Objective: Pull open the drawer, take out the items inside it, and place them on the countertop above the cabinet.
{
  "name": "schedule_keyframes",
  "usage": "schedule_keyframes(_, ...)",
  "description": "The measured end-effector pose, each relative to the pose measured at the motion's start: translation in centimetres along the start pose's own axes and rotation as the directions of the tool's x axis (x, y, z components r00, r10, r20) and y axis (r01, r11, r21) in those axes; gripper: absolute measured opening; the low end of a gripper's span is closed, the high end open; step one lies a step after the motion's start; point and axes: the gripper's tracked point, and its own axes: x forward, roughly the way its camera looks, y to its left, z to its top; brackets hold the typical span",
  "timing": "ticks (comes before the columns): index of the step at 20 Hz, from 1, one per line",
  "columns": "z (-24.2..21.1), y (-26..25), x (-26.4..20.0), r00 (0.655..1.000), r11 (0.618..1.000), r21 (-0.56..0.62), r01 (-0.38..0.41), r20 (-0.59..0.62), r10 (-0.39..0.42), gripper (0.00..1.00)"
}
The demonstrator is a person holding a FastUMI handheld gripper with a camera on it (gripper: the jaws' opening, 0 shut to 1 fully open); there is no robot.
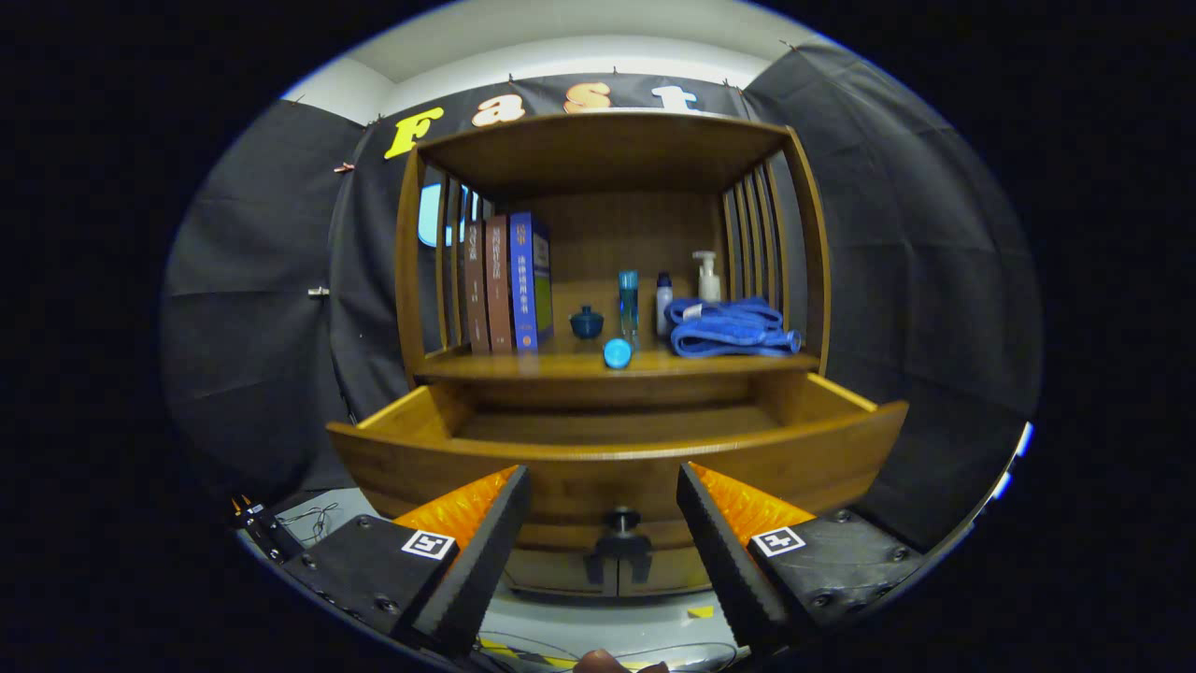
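The wooden drawer [617,449] stands pulled out toward me, and the part of its inside that I can see holds nothing. Its dark knob [621,520] sits low on the front panel, between my fingers. My gripper [603,477] is open, fingers spread to either side of the knob and touching nothing. On the countertop [561,366] above the drawer lie a folded blue towel [733,327], a round blue cap [618,352] at the front edge, a tall teal bottle [629,304], a small dark blue jar [587,322], a white bottle [663,304] and a white pump bottle [708,276].
Three books [509,280] stand upright at the countertop's left, against the slatted side wall. A wooden top shelf [598,150] roofs the cabinet. Below the drawer are cabinet doors with dark handles [617,565]. Cables lie on the pale floor [598,636] near my fingers.
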Motion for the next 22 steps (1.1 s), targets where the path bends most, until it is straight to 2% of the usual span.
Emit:
schedule_keyframes(3,-2.6,-0.8,1.4,0.999,1.000,-0.027,0.013,-0.047,-0.014,1.00)
schedule_keyframes(8,-4.3,-0.7,3.2,0.998,0.999,-0.052,0.010,-0.069,-0.013,1.00)
schedule_keyframes(16,-3.3,-0.7,4.0,0.999,0.996,-0.076,0.037,-0.023,-0.039,0.99)
schedule_keyframes(22,-1.4,-0.1,7.5,0.998,0.991,-0.122,0.054,-0.002,-0.055,0.99)
